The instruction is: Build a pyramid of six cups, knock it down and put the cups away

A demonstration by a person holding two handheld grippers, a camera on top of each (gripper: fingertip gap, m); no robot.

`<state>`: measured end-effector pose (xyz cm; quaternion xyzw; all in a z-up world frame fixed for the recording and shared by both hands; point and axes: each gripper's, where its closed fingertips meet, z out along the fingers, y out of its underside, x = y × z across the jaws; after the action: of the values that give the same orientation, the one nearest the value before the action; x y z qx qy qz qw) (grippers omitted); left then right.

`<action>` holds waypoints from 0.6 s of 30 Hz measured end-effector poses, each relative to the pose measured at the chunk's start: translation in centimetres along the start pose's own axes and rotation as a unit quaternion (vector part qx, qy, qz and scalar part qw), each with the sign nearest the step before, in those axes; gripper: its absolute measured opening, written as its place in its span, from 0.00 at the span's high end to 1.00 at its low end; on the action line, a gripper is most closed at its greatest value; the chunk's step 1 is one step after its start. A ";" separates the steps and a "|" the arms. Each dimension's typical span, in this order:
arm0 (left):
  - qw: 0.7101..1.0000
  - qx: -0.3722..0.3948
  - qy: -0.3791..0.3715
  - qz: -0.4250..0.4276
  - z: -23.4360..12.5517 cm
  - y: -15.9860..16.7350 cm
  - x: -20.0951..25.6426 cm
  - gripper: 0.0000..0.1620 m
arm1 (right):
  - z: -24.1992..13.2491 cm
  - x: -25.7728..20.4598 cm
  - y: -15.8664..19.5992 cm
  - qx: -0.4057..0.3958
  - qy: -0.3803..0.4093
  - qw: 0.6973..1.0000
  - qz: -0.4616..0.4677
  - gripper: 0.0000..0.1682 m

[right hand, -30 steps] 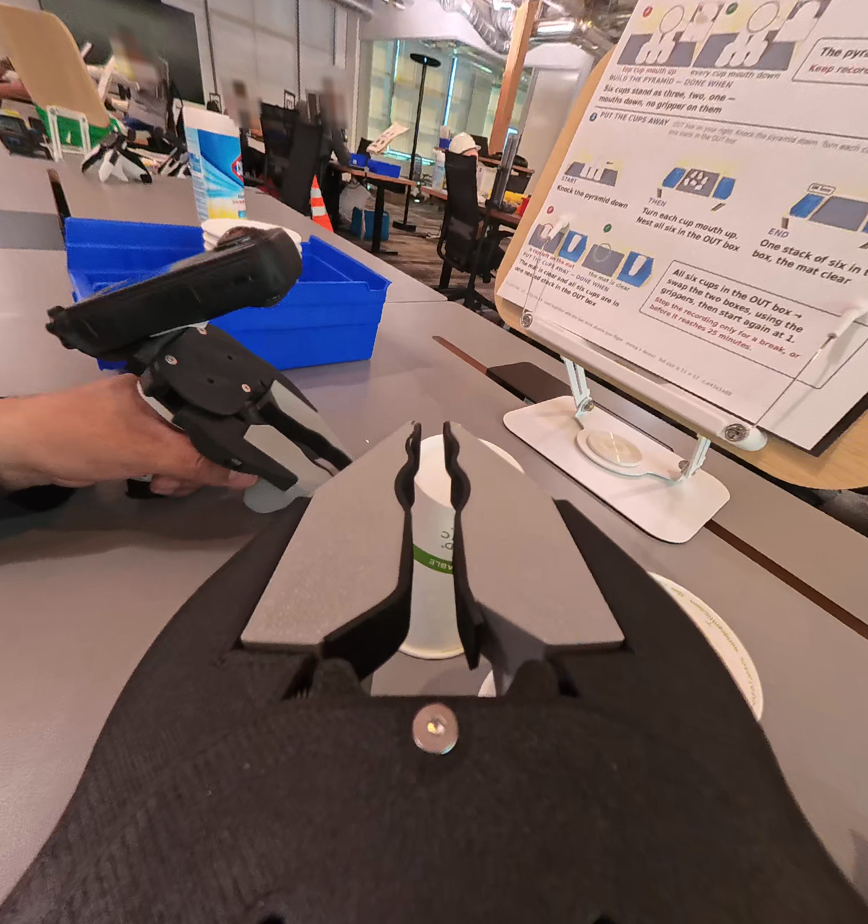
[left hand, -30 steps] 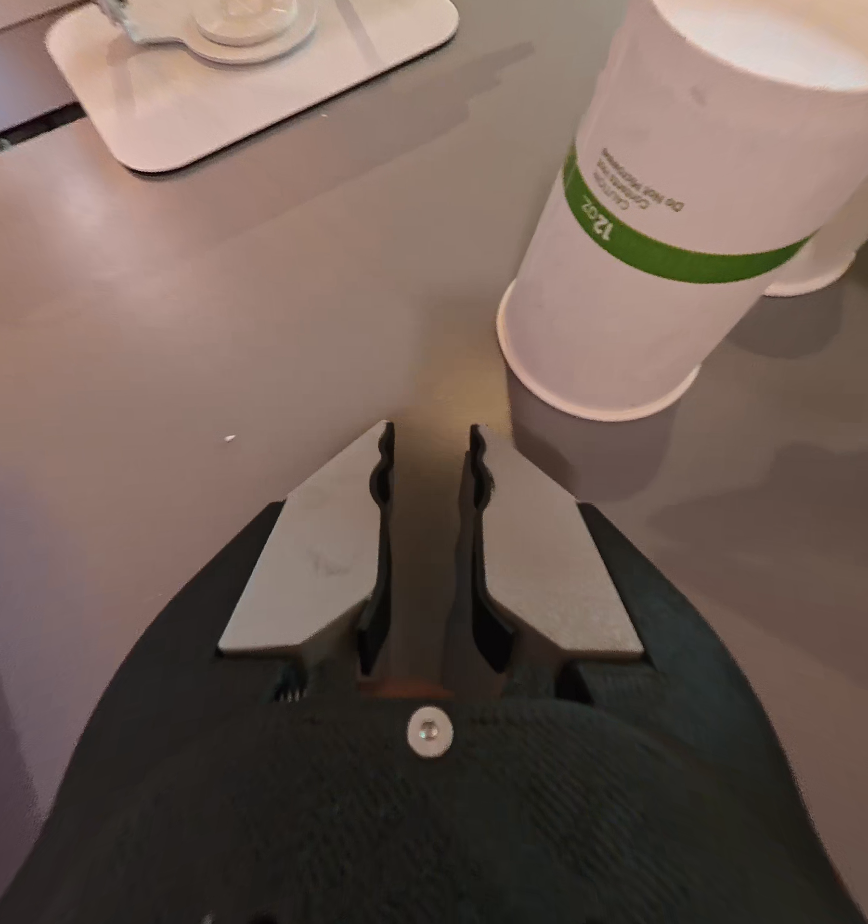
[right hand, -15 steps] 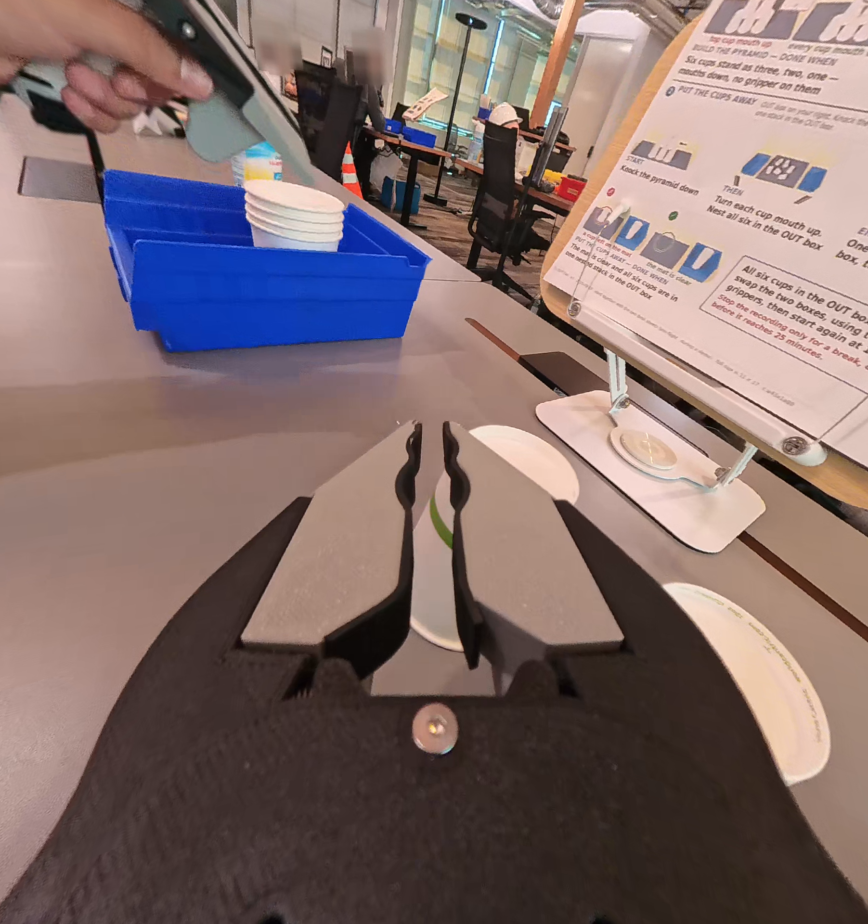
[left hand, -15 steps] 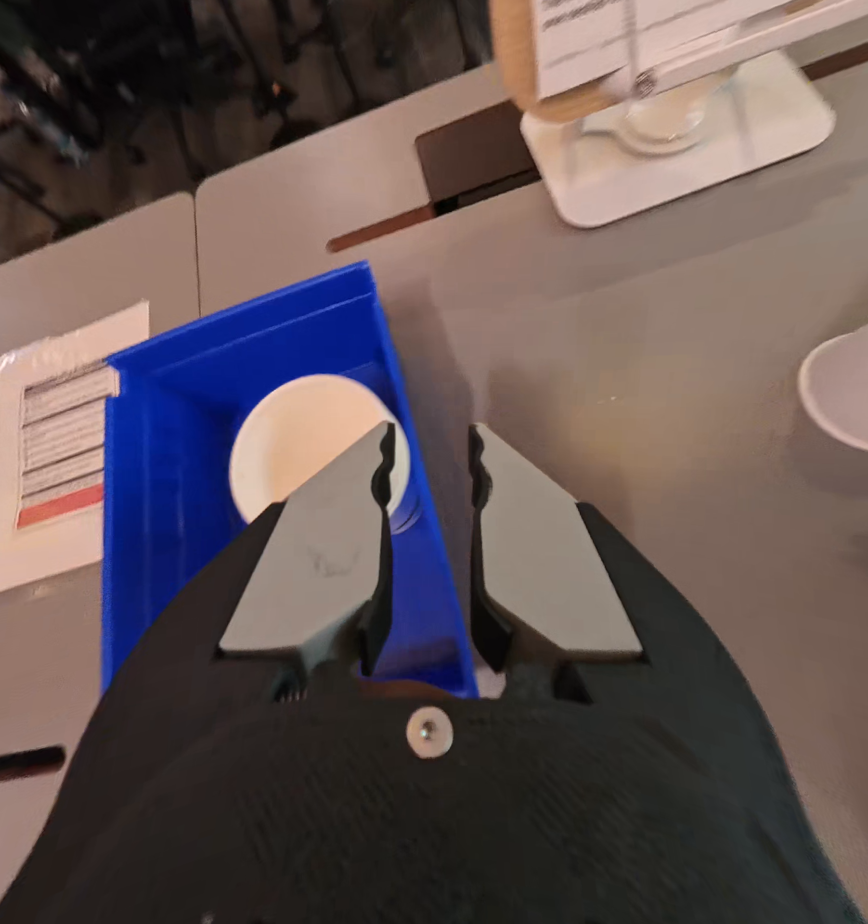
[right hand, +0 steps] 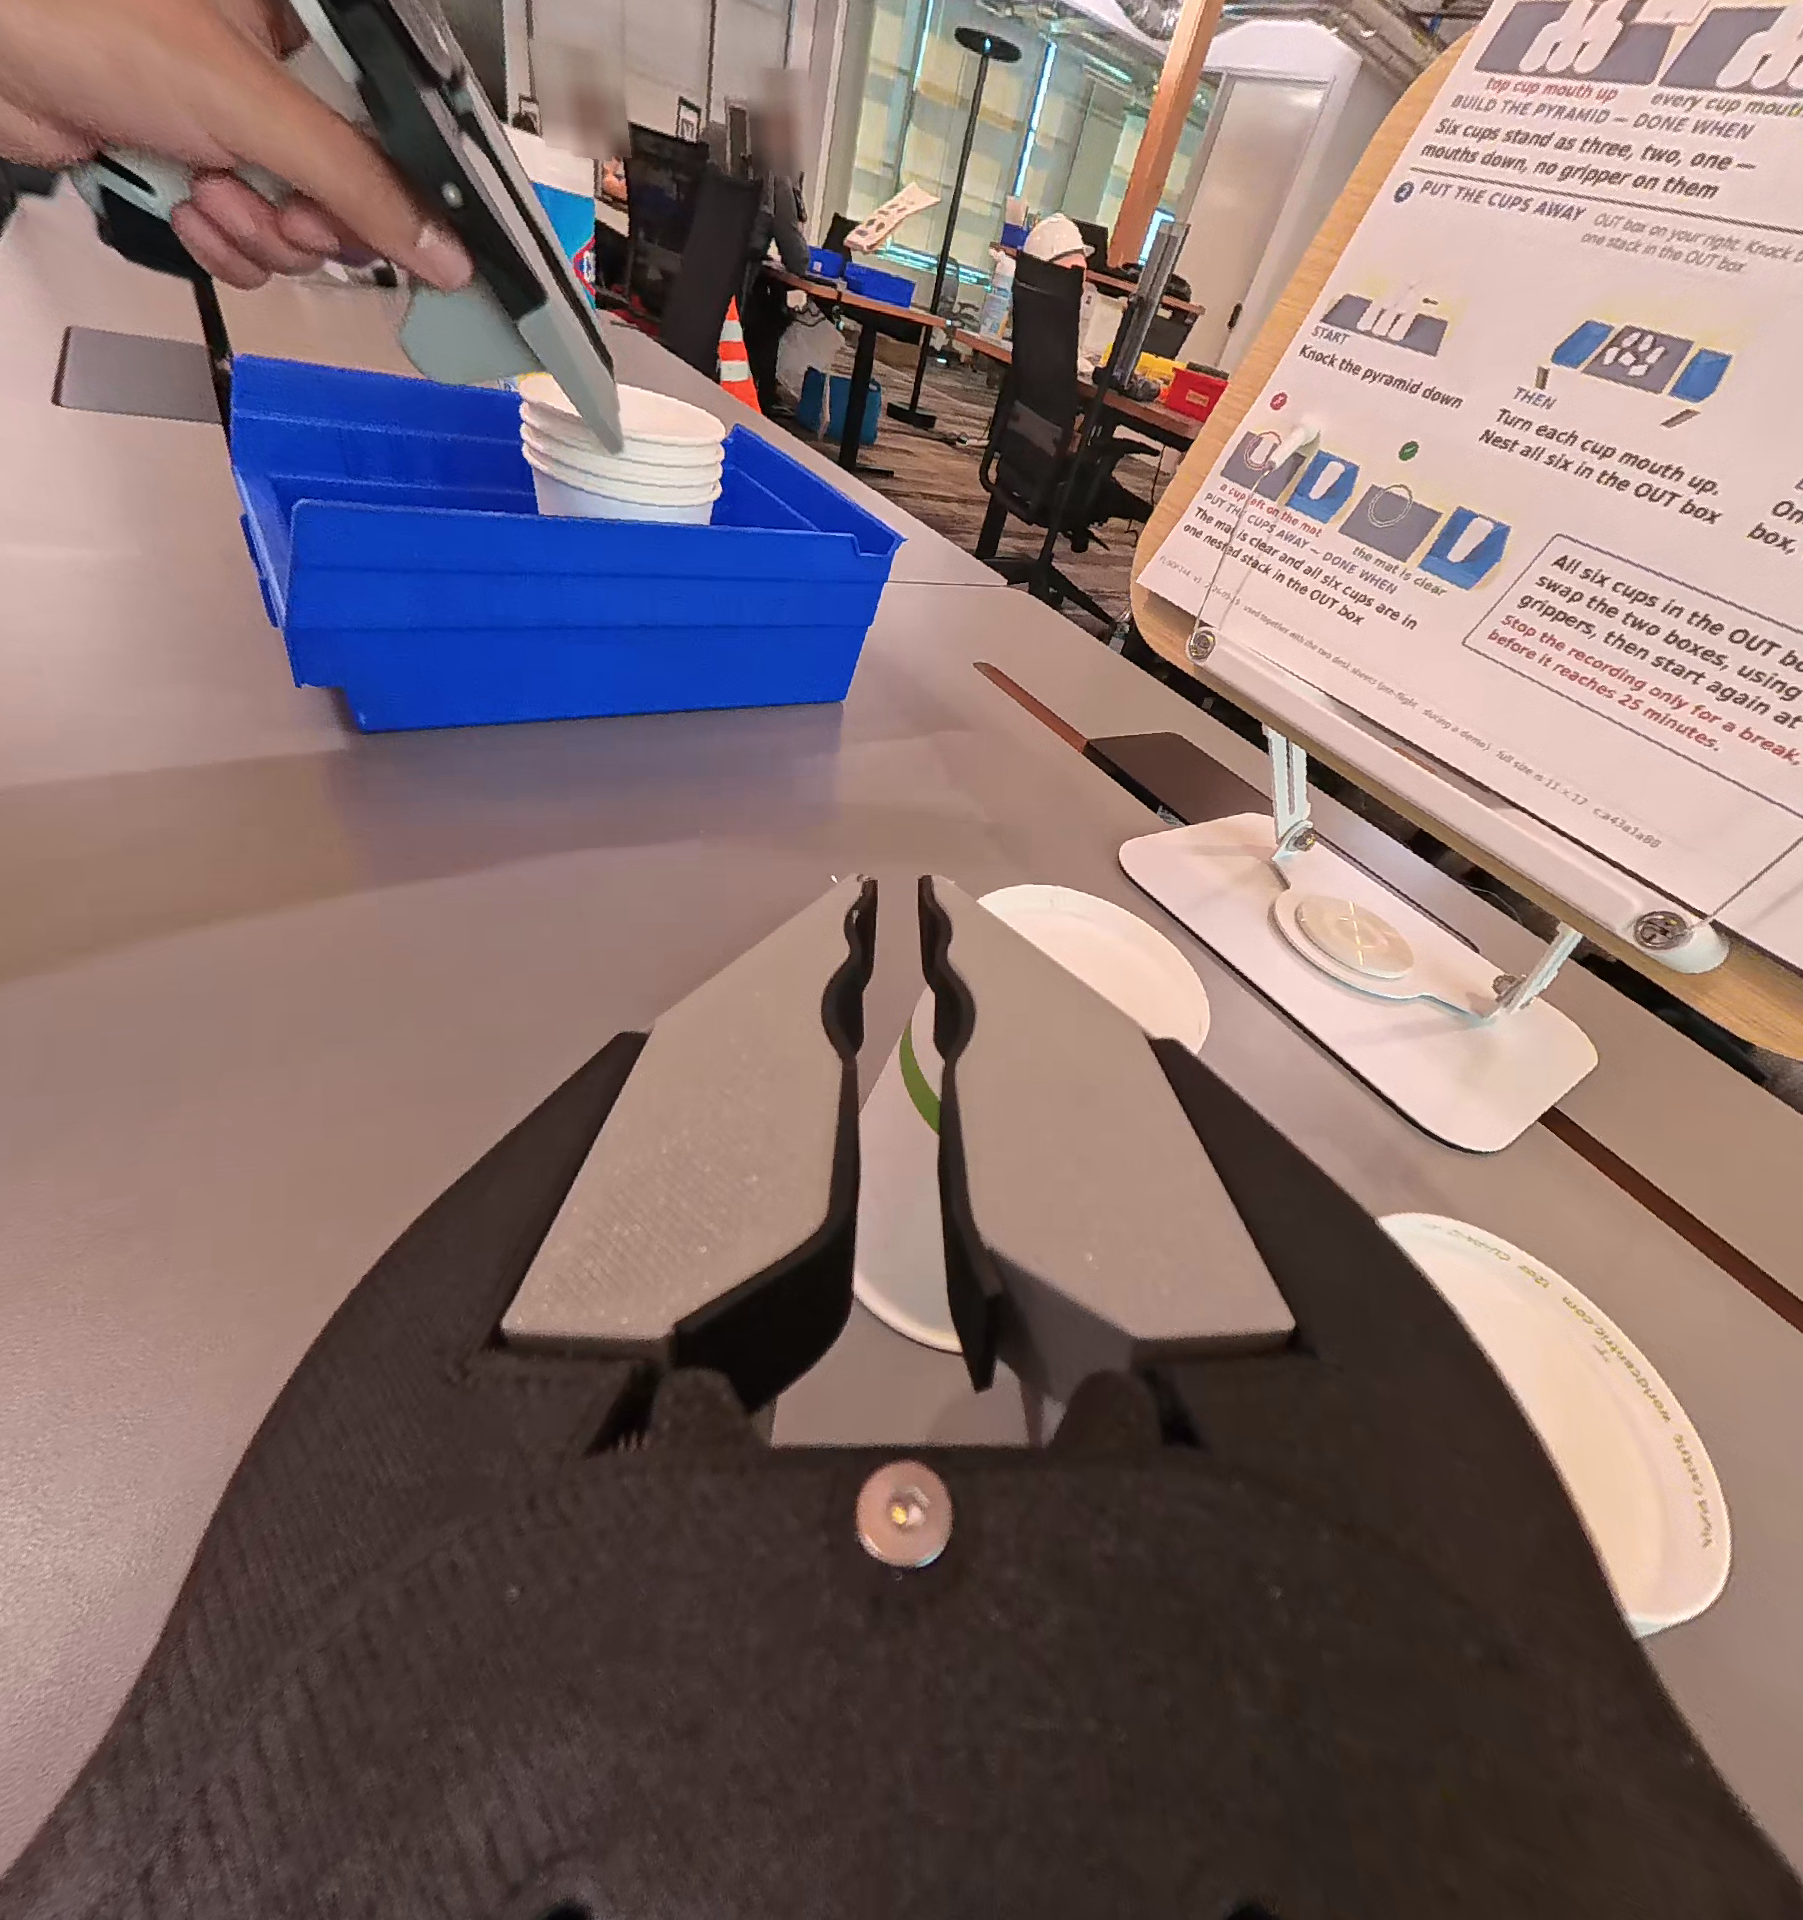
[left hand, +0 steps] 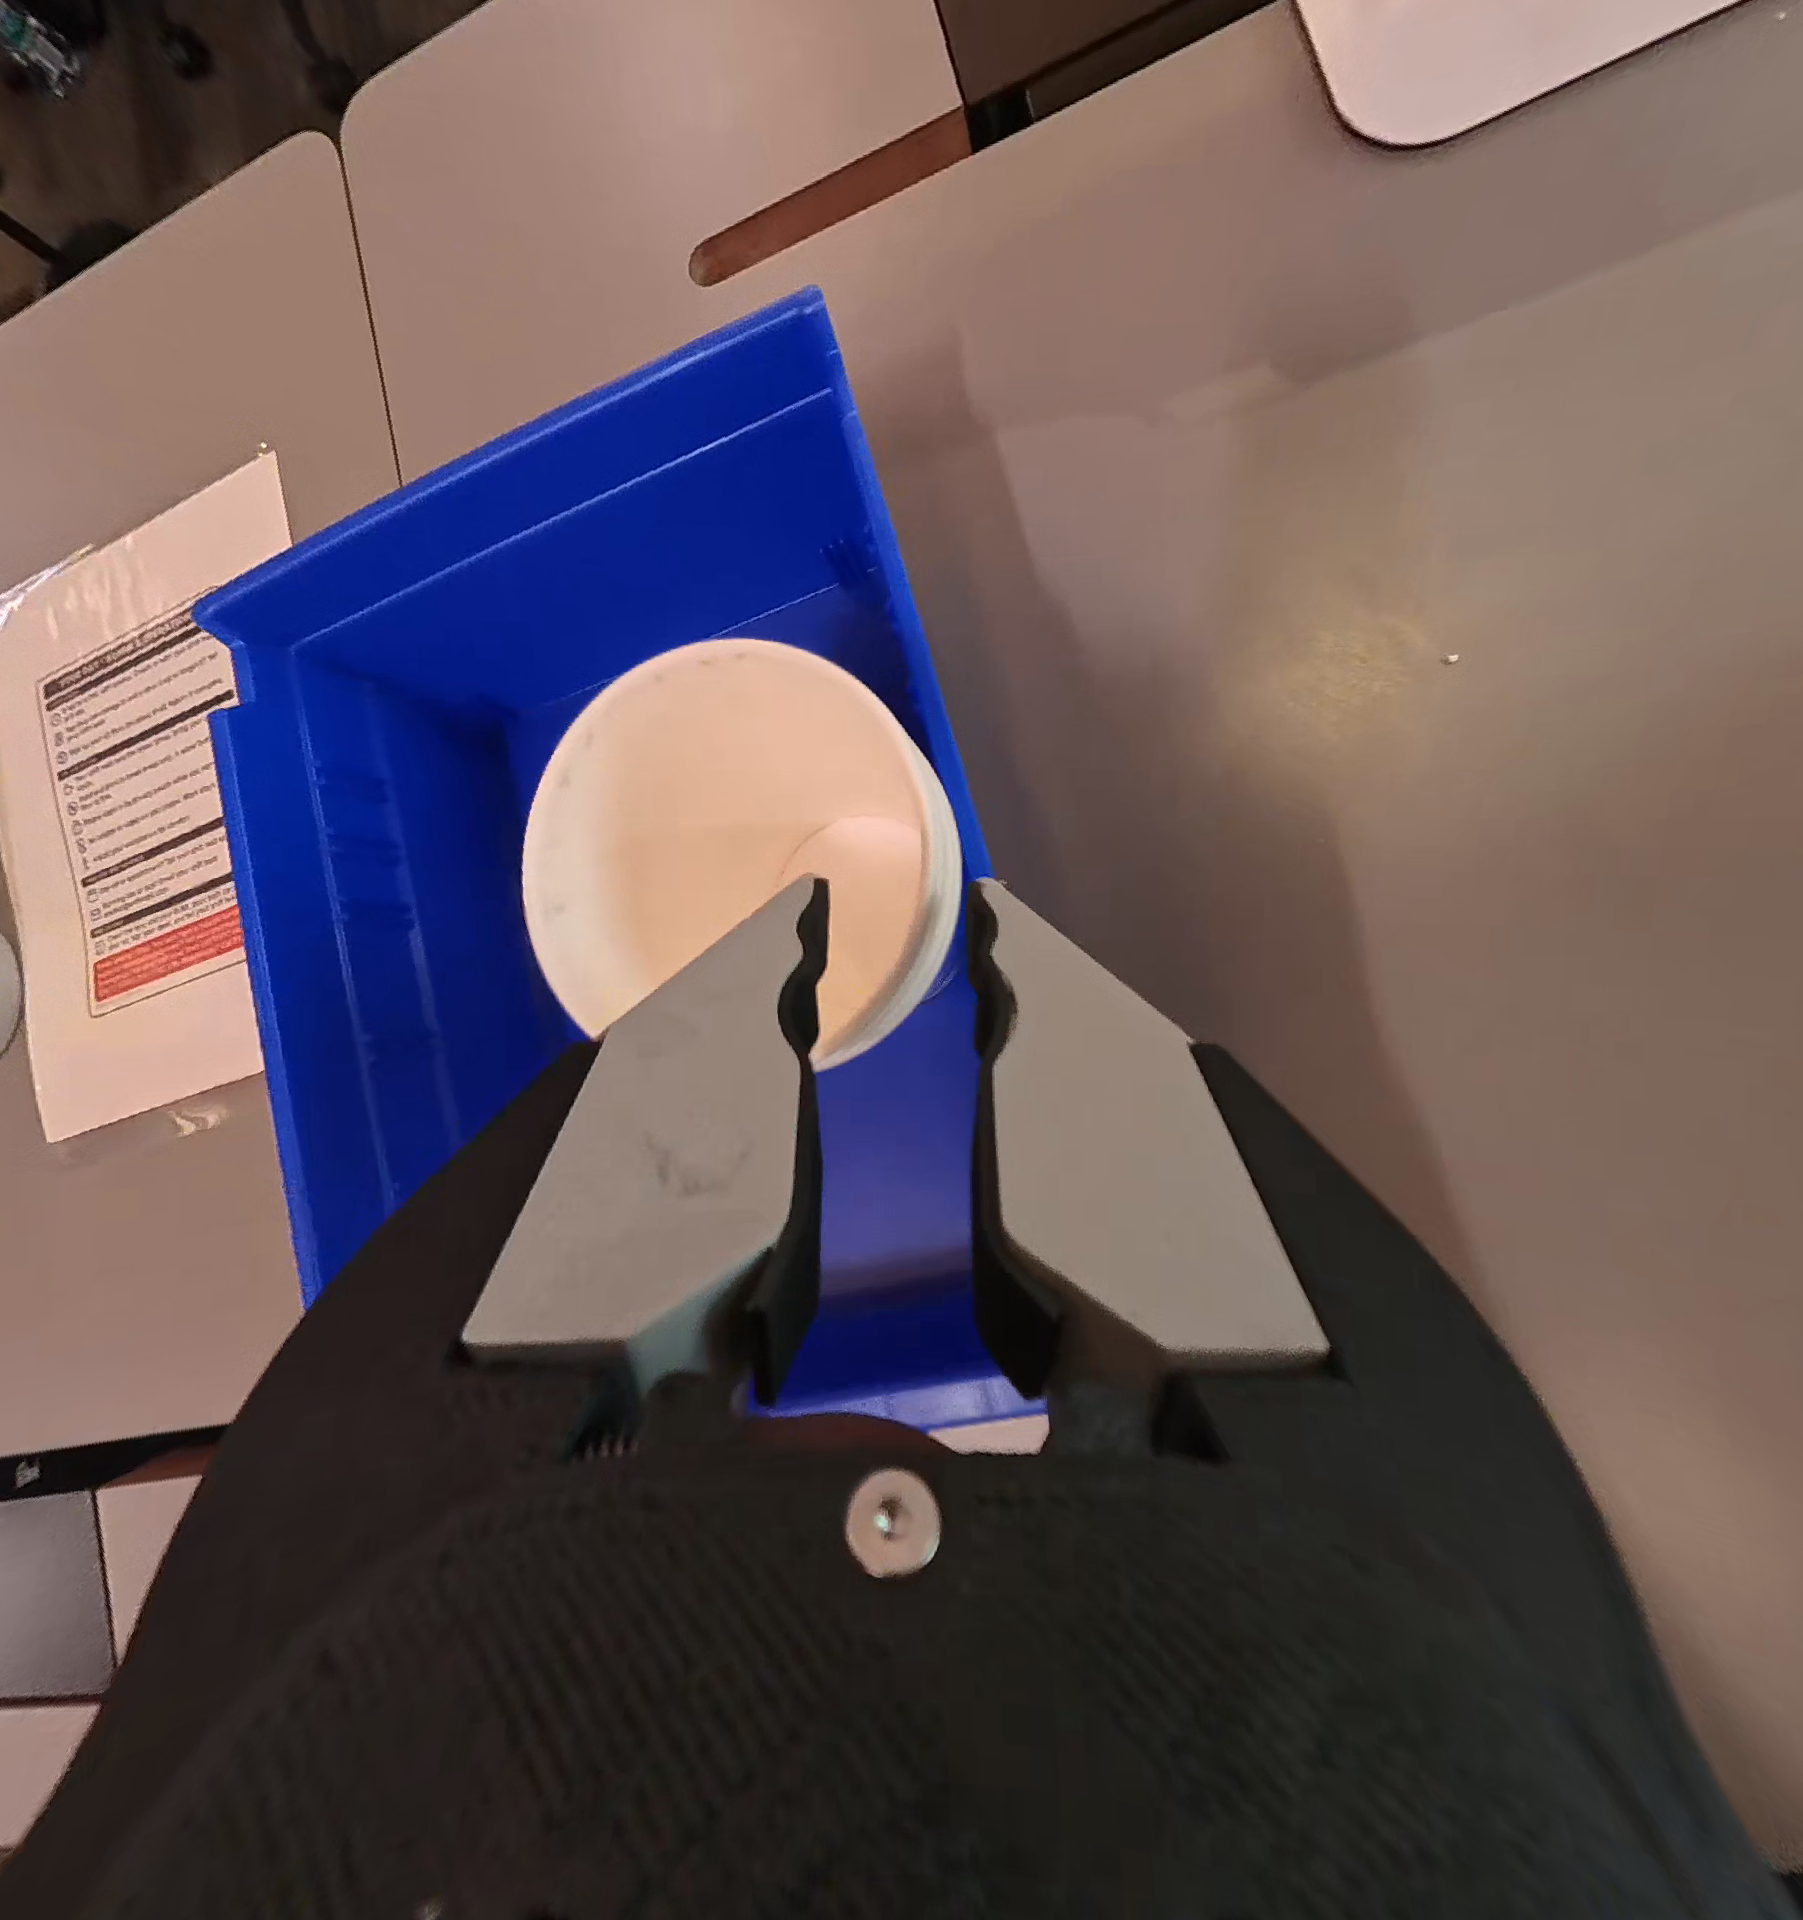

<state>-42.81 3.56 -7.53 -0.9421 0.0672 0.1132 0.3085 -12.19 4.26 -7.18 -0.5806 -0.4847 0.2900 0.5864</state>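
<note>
A stack of white paper cups (left hand: 720, 810) stands mouth up in a blue bin (left hand: 377, 935). My left gripper (left hand: 899, 888) is open above it, its jaws astride the near right rim of the top cup. In the right wrist view the stack (right hand: 627, 468), the bin (right hand: 564, 623) and the left gripper (right hand: 596, 416), dipping into the top cup, show at upper left. My right gripper (right hand: 897, 883) is shut and empty, above a mouth-down cup with a green band (right hand: 1094, 956). A second mouth-down cup (right hand: 1562, 1434) stands right of it.
An instruction board (right hand: 1603, 416) on a white stand (right hand: 1396, 1018) stands at the right; the stand's base shows in the left wrist view (left hand: 1499, 62). A printed sheet (left hand: 138, 779) lies left of the bin. A second blue bin sits behind the first. There is about 30 cm between the tips of the two grippers.
My left gripper left the mouth-down cups on the table, swung over to the blue bin and came down onto the stack's rim. My right gripper stayed shut and drew back a little.
</note>
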 end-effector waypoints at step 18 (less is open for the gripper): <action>0.997 0.067 -0.035 -0.018 -2.1 -2.1 -2.1 1.00 | 0.3 -0.4 0.4 -0.012 -0.009 1.000 -0.002 0.97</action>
<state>-44.11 4.11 -4.17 -0.9159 0.0470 0.1362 0.3747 -12.48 4.12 -7.72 -0.5841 -0.4947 0.2879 0.5755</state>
